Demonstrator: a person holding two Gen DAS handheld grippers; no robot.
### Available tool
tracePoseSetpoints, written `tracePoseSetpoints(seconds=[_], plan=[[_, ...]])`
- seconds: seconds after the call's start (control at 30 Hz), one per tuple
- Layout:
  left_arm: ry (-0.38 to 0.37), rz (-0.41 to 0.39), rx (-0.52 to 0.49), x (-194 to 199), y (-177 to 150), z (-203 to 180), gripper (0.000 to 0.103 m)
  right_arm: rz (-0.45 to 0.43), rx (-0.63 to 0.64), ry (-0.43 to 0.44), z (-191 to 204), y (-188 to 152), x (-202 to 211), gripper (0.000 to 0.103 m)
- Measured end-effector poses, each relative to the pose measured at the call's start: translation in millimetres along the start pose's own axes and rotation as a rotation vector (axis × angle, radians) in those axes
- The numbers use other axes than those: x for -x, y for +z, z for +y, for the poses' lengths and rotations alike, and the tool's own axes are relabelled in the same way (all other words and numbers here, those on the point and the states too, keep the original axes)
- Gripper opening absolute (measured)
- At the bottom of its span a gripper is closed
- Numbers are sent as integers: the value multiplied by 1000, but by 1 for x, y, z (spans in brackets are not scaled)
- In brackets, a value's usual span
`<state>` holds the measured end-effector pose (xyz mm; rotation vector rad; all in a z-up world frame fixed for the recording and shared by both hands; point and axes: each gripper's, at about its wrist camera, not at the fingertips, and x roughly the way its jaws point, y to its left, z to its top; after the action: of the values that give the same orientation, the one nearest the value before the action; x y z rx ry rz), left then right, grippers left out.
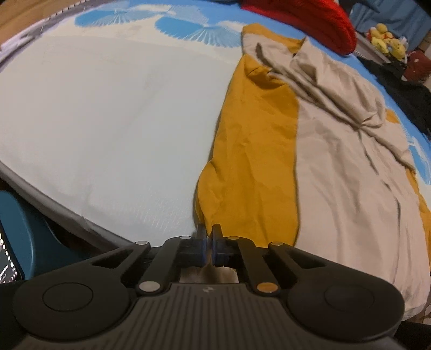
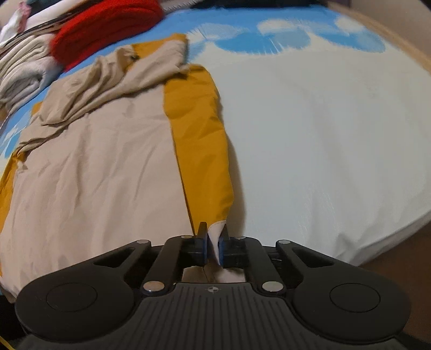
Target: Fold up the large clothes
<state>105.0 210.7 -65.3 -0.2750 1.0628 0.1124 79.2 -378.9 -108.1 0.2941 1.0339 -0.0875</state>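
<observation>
My left gripper (image 1: 208, 231) pinches the mustard-and-beige jacket's (image 1: 336, 161) near hem; my right gripper (image 2: 212, 231) is clamped on its white tag. The jacket lies spread across the bed sheet (image 1: 107, 121), below the red blanket (image 1: 309, 16).

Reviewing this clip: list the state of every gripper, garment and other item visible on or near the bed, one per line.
left gripper: shut on the jacket's edge.
right gripper: shut on the jacket, a white tag between its pads.
mustard-and-beige jacket: spread on the bed, wrinkled, mustard side strip folded along its edge.
red knit: bunched at the far end.
pale folded clothes: stacked.
bed sheet: smooth.
</observation>
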Motion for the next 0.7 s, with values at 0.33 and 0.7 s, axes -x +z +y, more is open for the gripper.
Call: tracePoseSetpoints(seconds=[0.33,0.7], plan=[[-221,-162,-44,94,17,-9,1,-232,68,137,19,14,87,2],[-404,-177,-53,208,9,22,1,-357,-55,323,-14,12,201,1]])
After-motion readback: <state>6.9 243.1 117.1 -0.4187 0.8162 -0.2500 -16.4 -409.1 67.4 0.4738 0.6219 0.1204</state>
